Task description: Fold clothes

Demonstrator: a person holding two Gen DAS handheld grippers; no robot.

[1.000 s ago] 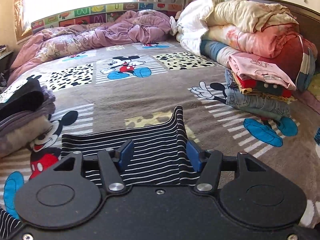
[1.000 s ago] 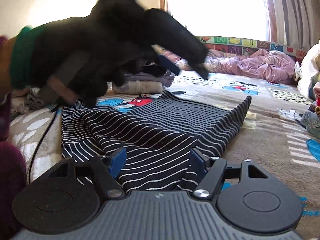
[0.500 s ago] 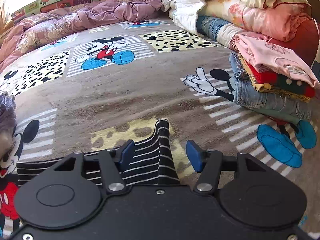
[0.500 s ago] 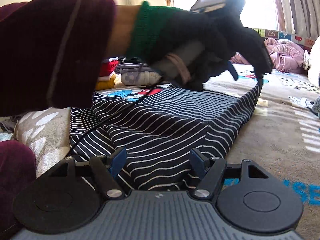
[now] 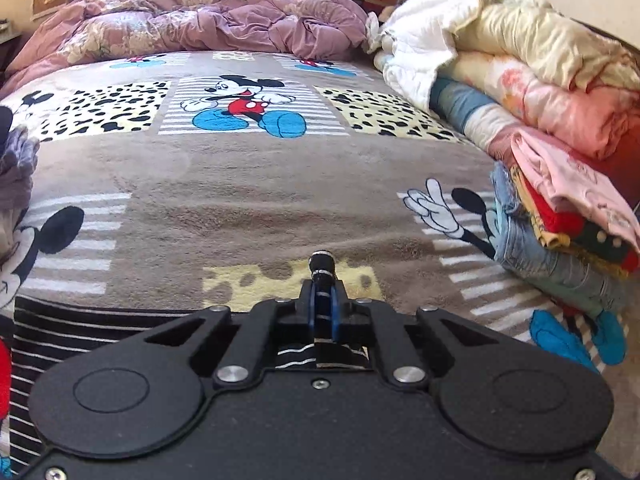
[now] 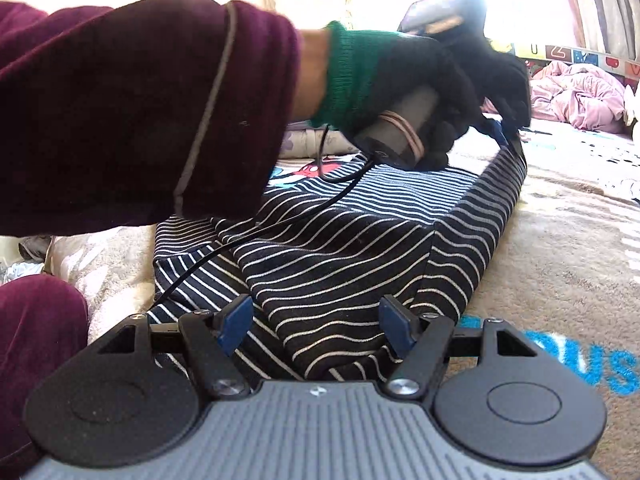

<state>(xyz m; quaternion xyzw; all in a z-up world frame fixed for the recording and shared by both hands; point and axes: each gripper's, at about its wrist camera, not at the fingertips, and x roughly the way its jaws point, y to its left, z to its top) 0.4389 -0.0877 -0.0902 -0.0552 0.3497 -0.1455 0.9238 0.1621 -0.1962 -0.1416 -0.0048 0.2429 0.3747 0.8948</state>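
- A folded grey pile (image 5: 16, 168) sits at the far left edge of the left wrist view, on the bed (image 5: 260, 204).
- The striped shirt (image 6: 360, 248) lies on the bed's cartoon blanket, partly folded, with one long folded edge raised along its right side.
- In the right wrist view a maroon sleeve (image 6: 140, 108) reaches across from the left above the shirt; beyond it a black glove (image 6: 440, 80) with a green cuff grips the left tool's handle, and a black cable (image 6: 280, 220) trails from it over the fabric.
- The left hand-held gripper (image 5: 323, 304) has its blue fingers (image 5: 335, 312) pressed together on the shirt's far corner; a small roll of striped cloth pokes out past the tips.
- The right hand-held gripper (image 6: 316, 324) is spread wide, its blue fingers (image 6: 236, 320) on either side of the shirt's near edge, with nothing clamped.
- A crumpled purple quilt (image 5: 224, 20) lies along the far side of the bed.
- At the right of the left wrist view a stack (image 5: 560, 216) of folded clothes, jeans lowest, rests on the bed, with rolled bedding (image 5: 520, 60) piled behind it.
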